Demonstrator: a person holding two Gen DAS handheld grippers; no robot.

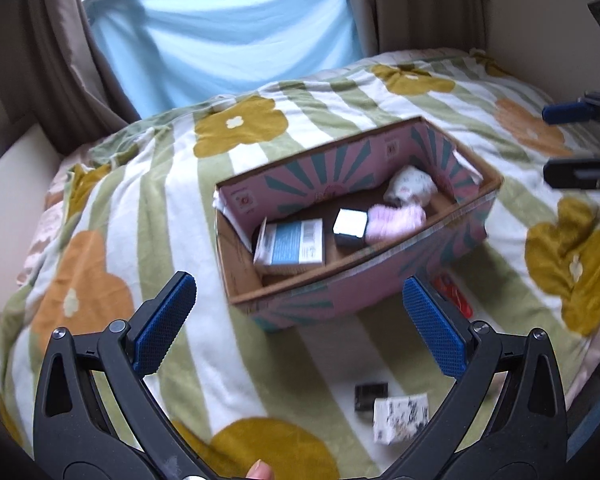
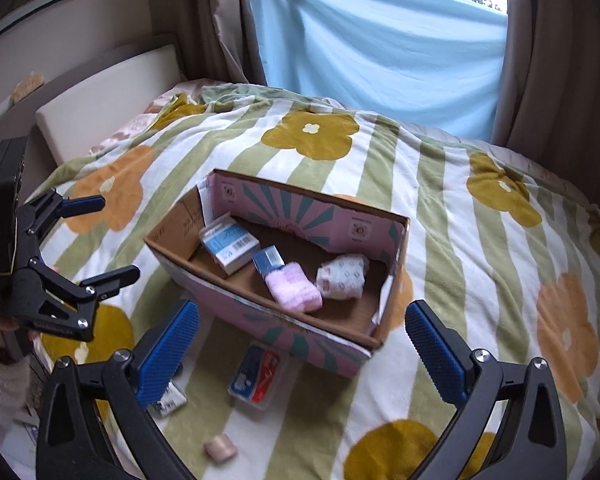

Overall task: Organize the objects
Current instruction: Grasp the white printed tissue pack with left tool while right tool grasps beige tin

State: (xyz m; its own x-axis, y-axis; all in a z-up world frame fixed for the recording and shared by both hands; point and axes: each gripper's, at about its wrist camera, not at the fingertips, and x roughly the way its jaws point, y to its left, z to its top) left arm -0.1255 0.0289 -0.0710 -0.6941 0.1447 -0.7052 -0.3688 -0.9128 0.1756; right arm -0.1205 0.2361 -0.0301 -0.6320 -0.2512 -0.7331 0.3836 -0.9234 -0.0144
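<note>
Cardboard box (image 2: 260, 304) on the bed (image 2: 460, 216): partly filled, sorting proceeding. Left tongs (image 1: 300, 312) and right tongs (image 2: 302, 340) are hovering agape, empty. Red-blue packet (image 2: 258, 376) is lying outside, likely next; needing descent and closure.

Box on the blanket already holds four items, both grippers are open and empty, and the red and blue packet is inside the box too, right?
Not quite. The red and blue packet lies on the blanket outside the box, against its near wall, as the right wrist view shows. The rest stands.
</note>
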